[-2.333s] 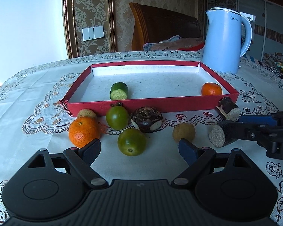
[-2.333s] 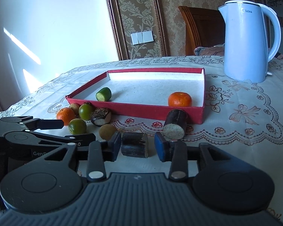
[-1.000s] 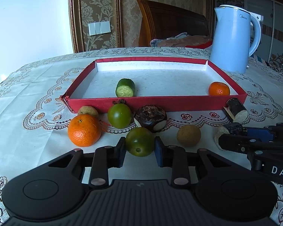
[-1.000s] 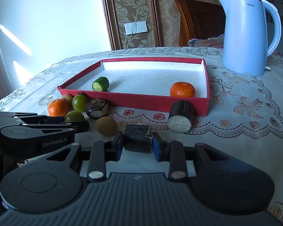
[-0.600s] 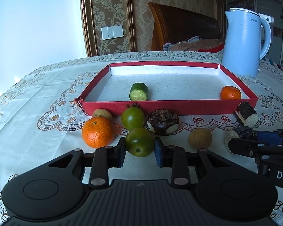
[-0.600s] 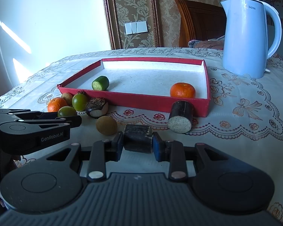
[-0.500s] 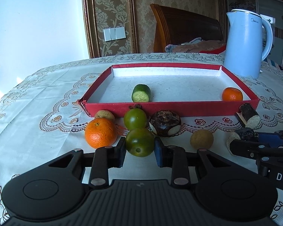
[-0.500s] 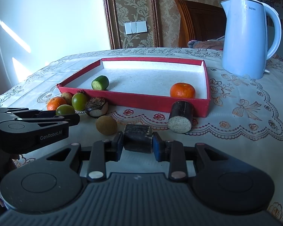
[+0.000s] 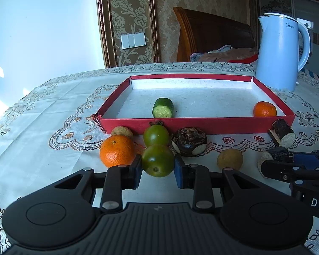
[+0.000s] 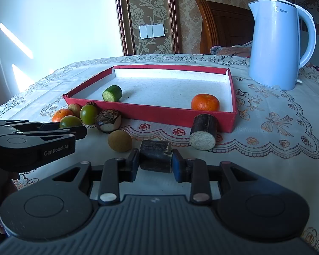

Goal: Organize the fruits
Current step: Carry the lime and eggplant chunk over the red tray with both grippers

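The left gripper (image 9: pixel 157 169) has its jaws clamped on a round green fruit (image 9: pixel 157 160), one pad on each side. The right gripper (image 10: pixel 153 165) has its jaws pressed on a short dark cane segment (image 10: pixel 155 152) that lies sideways between the pads.

From the held green fruit in the left wrist view: a second green fruit (image 9: pixel 156 135) sits at 12 o'clock, touching or nearly touching it; a whole orange mandarin (image 9: pixel 117 154) at 9 o'clock; a dark brown, partly peeled round root (image 9: pixel 189 141) at 2 o'clock; one small tan round fruit (image 9: pixel 230 159) at 3 o'clock and another (image 9: pixel 122 131) at 11 o'clock, against the tray wall. A second dark cane segment (image 9: pixel 282 130) with a pale cut end lies far out at 2 o'clock.

All rest on a counter (image 9: pixel 42 127) with an embroidered cream cloth. At 12 o'clock stands a shallow red rectangular tray (image 9: pixel 202 123) with a white floor, holding one cut green cucumber piece (image 9: pixel 163 108) and a second mandarin (image 9: pixel 264 109). So: two green fruits, two mandarins, two tan fruits, two cane segments, one root, one cucumber piece. One pale blue electric kettle (image 9: pixel 280 53) stands beyond the tray's right corner.
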A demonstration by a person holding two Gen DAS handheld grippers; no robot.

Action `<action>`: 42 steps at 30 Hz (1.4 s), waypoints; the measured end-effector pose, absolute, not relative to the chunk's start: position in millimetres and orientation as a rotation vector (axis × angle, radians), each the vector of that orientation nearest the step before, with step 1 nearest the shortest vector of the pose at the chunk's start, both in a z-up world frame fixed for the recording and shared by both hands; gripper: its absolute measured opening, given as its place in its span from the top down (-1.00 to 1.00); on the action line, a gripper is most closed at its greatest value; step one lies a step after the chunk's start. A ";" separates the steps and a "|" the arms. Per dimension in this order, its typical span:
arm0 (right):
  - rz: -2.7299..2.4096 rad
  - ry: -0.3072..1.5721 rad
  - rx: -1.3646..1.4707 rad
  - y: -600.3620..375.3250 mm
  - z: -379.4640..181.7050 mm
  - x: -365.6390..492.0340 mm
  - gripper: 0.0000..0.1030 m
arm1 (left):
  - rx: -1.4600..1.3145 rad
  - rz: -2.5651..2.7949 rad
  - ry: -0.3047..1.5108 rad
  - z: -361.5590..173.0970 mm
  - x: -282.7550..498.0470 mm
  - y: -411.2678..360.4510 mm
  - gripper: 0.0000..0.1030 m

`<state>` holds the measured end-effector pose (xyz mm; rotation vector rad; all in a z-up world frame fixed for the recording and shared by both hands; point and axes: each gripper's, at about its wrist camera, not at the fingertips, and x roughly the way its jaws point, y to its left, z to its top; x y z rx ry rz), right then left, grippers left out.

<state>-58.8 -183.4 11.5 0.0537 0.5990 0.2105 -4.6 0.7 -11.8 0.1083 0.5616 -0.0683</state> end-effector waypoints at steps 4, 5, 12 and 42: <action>0.208 0.591 0.066 -185.1 12.3 -59.5 0.41 | 0.102 -0.067 0.554 -10.5 -4.8 -0.3 0.42; 0.209 0.590 0.067 -185.2 12.3 -59.4 0.41 | 0.102 -0.065 0.551 -10.1 -5.1 -0.9 0.42; 0.218 0.583 0.075 -185.9 12.1 -60.2 0.41 | 0.096 -0.079 0.532 -5.5 -4.6 -8.7 0.42; 0.195 0.499 0.066 -187.4 33.6 -44.4 0.41 | 0.068 -0.016 0.472 16.1 48.4 -8.7 0.42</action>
